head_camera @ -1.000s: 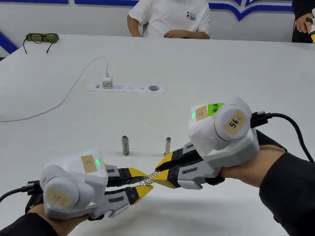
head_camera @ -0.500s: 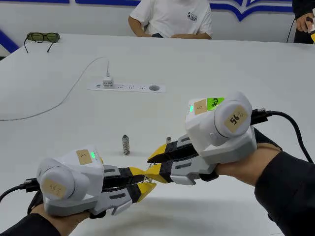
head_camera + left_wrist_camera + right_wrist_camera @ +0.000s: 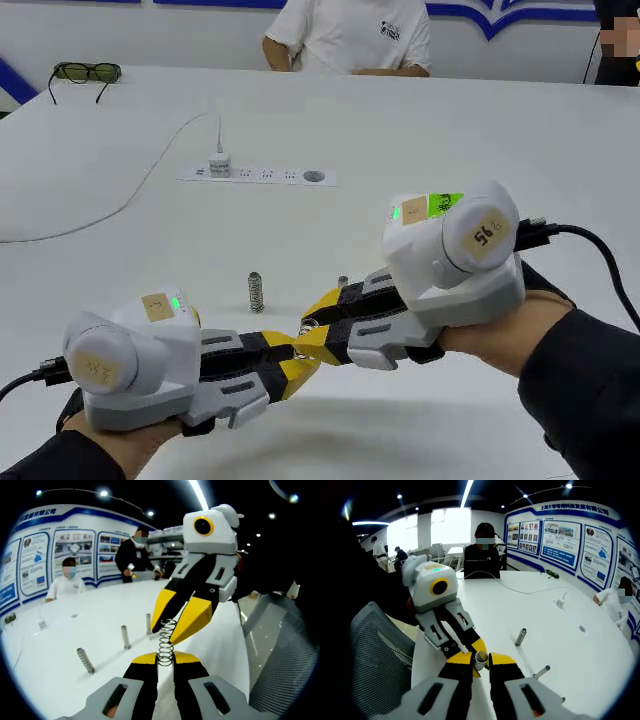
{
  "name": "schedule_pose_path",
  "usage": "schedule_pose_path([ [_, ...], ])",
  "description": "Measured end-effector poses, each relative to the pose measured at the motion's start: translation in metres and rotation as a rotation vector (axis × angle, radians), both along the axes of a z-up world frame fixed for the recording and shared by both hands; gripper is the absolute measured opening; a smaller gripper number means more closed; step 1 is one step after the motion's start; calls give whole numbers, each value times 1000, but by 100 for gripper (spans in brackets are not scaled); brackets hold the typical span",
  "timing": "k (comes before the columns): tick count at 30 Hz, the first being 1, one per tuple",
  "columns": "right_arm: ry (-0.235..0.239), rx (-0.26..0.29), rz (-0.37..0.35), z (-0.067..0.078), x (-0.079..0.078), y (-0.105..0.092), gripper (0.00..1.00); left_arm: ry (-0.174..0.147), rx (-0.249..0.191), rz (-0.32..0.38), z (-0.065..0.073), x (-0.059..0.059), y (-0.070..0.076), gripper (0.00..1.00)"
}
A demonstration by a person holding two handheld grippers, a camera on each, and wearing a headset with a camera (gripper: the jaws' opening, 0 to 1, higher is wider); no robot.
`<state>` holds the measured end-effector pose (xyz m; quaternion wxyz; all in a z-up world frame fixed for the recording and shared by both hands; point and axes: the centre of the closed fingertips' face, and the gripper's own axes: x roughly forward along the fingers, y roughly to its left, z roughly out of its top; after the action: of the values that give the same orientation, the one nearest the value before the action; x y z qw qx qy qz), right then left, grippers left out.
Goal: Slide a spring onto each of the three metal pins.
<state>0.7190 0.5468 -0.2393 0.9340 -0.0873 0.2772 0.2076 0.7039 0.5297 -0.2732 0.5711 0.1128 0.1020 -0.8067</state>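
Drawn closer together since a second ago, left gripper [image 3: 165,660] clamps the spring [image 3: 165,642] by its base; right gripper [image 3: 167,631] straddles its top, grip unclear; probably light, squashy; pinch one end gently.

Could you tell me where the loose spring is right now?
The spring is pinched between the tips of the left gripper and right gripper, centre-low in the head view, nearer than the bare pin.

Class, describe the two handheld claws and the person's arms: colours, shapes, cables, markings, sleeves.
Left claw and right claw: rounded white housings, black jaws with yellow tips, green lights, tan stickers with handwritten numbers. The right one also has a green label. A black cable leaves each rear. Sleeves are dark.
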Motion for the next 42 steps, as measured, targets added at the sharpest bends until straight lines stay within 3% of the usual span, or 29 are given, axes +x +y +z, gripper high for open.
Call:
schedule_pose_path([
  [3, -3, 11, -1, 1, 1, 1, 13, 4, -3, 3, 1, 0, -1, 10],
  [6, -5, 12, 2, 1, 2, 3, 12, -12, -8, 4, 1, 0, -1, 11],
  [12, -9, 8, 1, 2, 3, 2, 12, -118, -20, -5, 0, 1, -3, 11],
  [15, -11, 10, -3, 3, 3, 1, 12, -135, -25, -8, 2, 0, -4, 13],
  [29, -22, 10, -38, 8, 5, -13, 12, -148, -35, 20, 4, 9, -4, 25],
  [42, -75, -9, -157, 25, 16, -63, 12, -141, -32, 45, 4, 15, -1, 34],
])
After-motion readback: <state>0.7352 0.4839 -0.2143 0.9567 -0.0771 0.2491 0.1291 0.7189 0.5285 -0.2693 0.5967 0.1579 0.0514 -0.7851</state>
